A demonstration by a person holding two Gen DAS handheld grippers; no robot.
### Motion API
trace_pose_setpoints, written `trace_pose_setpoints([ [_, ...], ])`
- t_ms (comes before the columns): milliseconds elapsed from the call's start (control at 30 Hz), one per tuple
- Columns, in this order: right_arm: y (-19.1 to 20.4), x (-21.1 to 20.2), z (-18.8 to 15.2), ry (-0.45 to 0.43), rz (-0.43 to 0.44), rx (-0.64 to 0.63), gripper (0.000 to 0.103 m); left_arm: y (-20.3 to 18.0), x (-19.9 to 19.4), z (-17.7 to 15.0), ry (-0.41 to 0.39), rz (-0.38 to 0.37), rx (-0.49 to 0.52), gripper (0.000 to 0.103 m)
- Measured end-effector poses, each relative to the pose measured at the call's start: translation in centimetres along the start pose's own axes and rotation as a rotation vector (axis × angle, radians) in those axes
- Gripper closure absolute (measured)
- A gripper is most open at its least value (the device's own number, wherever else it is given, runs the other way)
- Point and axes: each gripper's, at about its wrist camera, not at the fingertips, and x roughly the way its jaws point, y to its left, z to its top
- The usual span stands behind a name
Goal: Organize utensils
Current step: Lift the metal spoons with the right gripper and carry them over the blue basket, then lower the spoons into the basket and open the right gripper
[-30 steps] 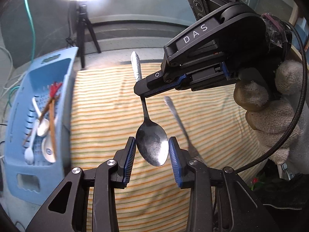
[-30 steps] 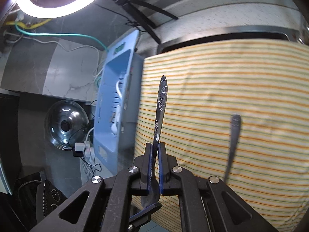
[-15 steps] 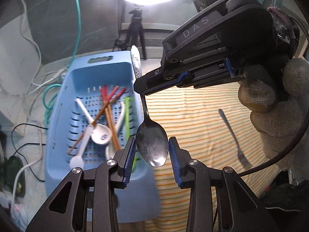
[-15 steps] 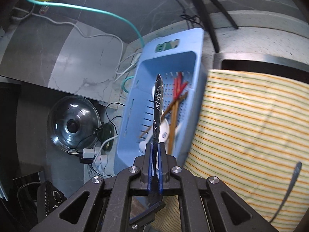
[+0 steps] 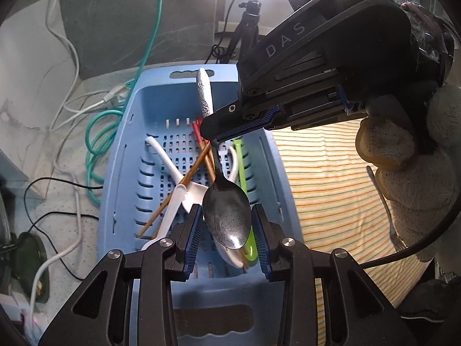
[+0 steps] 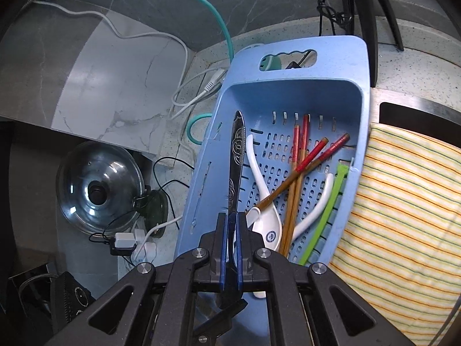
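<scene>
My right gripper point(image 6: 230, 250) is shut on the handle of a metal spoon point(image 6: 235, 161), held above the blue basket point(image 6: 299, 66). In the left wrist view the spoon's bowl point(image 5: 226, 214) hangs between the open fingers of my left gripper point(image 5: 227, 230), with no visible contact. The right gripper point(image 5: 219, 132) clamps the spoon's neck there. The basket point(image 5: 138, 155) holds white spoons point(image 6: 266, 219), red-tipped chopsticks point(image 6: 299, 173) and a green utensil point(image 6: 325, 210). A metal fork point(image 5: 383, 201) lies on the striped cloth point(image 5: 325, 178), partly behind the gloved hand.
Cables point(image 5: 100, 132) and a power strip point(image 6: 135, 245) lie left of the basket. A glass pot lid point(image 6: 98, 187) sits on the floor. A ring light on a tripod point(image 5: 247, 28) stands behind the basket. The striped cloth point(image 6: 403, 201) covers the table on the right.
Both grippers have moved left together with the spoon, from over the striped cloth to above the blue basket. The fork stays on the cloth.
</scene>
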Motion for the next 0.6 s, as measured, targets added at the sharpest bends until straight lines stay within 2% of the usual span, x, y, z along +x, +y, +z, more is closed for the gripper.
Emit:
trace_pose_setpoints([
  [167,0.4,0.9,0.5,0.006,-0.005,-0.013,0.097,0.9,0.4,0.3,0.004,0.006,-0.007,0.070],
  [333,0.8,1.2,0.8,0.008,-0.032,-0.031,0.093,1.8,0.7,0.7,0.005,0.036,-0.031,0.069],
  [367,0.8,1.2,0.8,0.006,-0.036,-0.031,0.090,1.9,0.7,0.8,0.009,0.035,-0.035,0.065],
  [400,0.8,1.1,0.8,0.003,-0.040,-0.032,0.082,2.0,0.6,0.8,0.005,0.038,-0.040,0.061],
  [533,0.8,0.7,0.6,-0.015,-0.045,-0.048,0.063,2.0,0.3,0.6,0.003,0.037,-0.052,0.061],
  [600,0.7,0.3,0.5,-0.022,-0.048,-0.054,0.063,2.0,0.2,0.5,0.004,0.039,-0.052,0.061],
])
